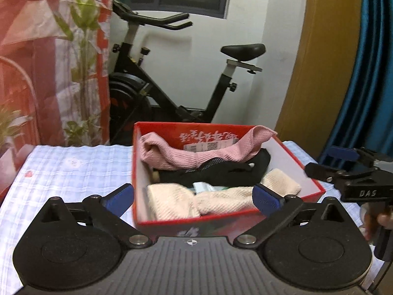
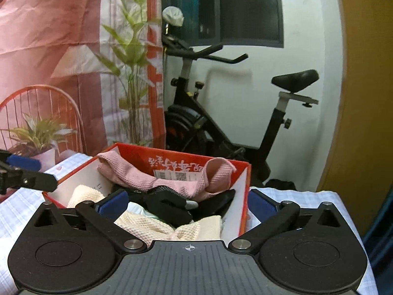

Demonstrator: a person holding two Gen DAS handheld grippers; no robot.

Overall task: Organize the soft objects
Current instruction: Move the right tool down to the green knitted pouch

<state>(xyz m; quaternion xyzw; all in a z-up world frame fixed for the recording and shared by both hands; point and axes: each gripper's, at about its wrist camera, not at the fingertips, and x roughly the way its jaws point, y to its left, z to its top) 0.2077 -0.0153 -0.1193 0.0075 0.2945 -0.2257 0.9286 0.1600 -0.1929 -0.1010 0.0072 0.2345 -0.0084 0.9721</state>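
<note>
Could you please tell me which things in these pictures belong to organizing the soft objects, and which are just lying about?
Part of the job:
- red box
- pink cloth
- black glove
- cream cloth
- left hand-held gripper, open
- right hand-held gripper, open

Just lying about:
- exercise bike
- potted plant
- checked tablecloth

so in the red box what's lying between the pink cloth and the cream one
A black fabric item lies between the pink cloth and the cream cloth inside the red box; both wrist views show it.
</note>
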